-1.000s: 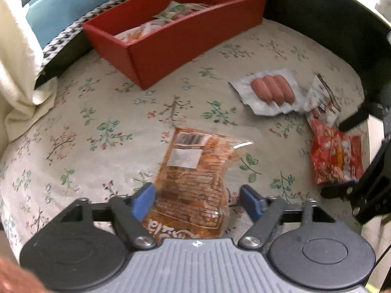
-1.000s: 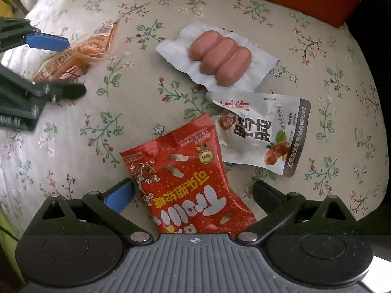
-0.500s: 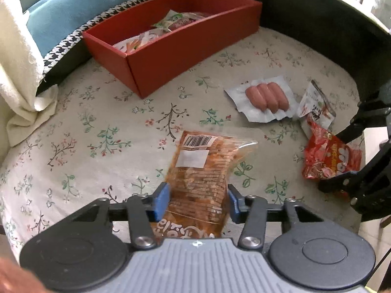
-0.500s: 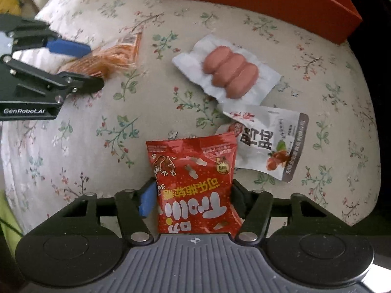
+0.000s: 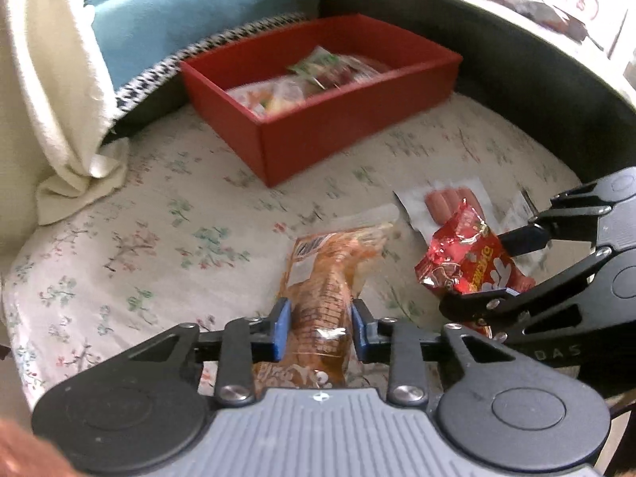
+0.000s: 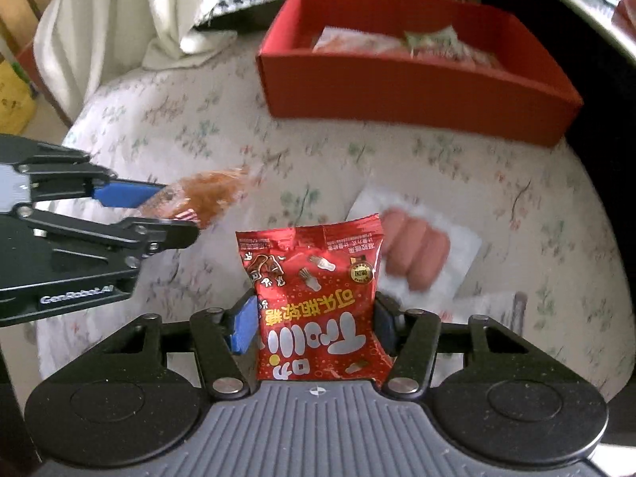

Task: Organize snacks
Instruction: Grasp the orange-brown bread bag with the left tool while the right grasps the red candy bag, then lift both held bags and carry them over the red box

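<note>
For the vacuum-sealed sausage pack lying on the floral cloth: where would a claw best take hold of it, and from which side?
The sausage pack lies flat on the floral cloth, three links forming a raised ridge inside a thin white film border. Probably best: come from above and close across the links' short width. The film edge looks too flat to pinch. The red candy bag overlaps its left side, so approach from the right.

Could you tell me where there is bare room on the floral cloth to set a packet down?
The widest bare patch lies between the red box and the cream towel. It is crowded around the sausage pack, where both claws hold snacks.
</note>
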